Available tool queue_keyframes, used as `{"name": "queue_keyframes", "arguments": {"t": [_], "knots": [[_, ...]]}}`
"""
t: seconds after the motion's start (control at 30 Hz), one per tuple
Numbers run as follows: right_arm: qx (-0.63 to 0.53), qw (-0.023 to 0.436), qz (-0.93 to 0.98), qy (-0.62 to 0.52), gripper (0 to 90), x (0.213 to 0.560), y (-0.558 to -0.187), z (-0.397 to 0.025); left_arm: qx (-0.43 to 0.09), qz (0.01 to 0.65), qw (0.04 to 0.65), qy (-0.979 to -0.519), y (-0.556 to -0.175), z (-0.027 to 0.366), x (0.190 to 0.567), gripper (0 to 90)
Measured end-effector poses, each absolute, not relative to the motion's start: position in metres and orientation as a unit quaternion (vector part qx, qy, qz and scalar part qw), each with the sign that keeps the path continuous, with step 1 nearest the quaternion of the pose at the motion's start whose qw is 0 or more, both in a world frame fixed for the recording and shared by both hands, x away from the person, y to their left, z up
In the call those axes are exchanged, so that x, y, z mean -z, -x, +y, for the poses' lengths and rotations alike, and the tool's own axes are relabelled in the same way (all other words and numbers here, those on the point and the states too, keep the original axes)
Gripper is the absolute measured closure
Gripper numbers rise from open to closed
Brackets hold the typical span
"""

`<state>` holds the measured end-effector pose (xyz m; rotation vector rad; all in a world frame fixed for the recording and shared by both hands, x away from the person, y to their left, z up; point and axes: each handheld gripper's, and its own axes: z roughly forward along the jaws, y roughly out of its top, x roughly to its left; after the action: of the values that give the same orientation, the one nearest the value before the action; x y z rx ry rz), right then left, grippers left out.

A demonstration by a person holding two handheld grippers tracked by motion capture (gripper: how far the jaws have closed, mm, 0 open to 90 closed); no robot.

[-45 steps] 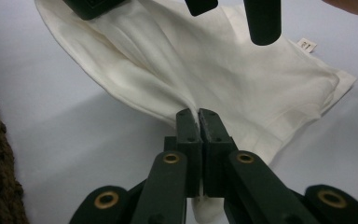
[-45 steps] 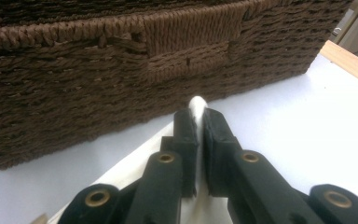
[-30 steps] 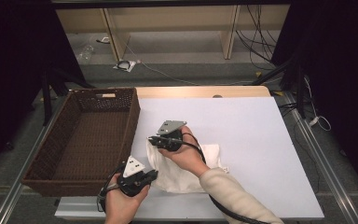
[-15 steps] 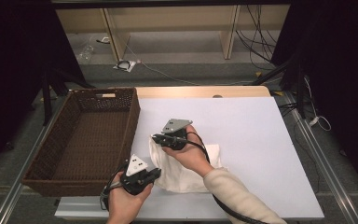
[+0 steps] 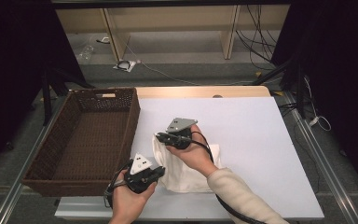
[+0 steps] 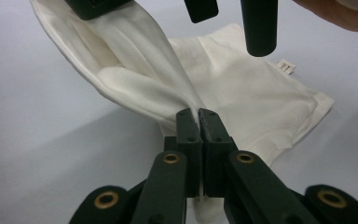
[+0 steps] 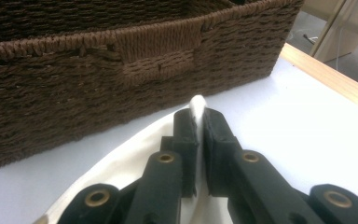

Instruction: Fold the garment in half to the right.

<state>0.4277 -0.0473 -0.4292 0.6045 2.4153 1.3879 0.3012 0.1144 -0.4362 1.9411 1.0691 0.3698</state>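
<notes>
A fold of the white cloth (image 6: 242,88) is pinched tightly by the closed left tongs (image 6: 198,116). Another edge of it is clamped by the closed right tongs (image 7: 197,114), near the brown basket (image 7: 121,56) on the counter (image 5: 251,126).

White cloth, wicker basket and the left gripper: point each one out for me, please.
white cloth (image 6: 242,88), left gripper view, on its flat part lying on the table.
wicker basket (image 5: 131,122), high view, on its right-hand rim.
left gripper (image 6: 198,114), left gripper view, at the tips of its jaws, closed on a fold of cloth.

The wicker basket (image 5: 81,140) walls off the left; the white tabletop (image 5: 256,135) rightward looks open.
</notes>
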Motion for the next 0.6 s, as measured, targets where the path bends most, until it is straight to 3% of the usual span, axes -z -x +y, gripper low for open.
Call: {"name": "queue_keyframes", "arguments": {"t": [0.6], "knots": [[-0.483, 0.152, 0.834, -0.220, 85.4, 0.428, -0.429, -0.060, -0.147, 0.423, 0.435, -0.781, -0.306, 0.106, 0.435, 87.2]]}}
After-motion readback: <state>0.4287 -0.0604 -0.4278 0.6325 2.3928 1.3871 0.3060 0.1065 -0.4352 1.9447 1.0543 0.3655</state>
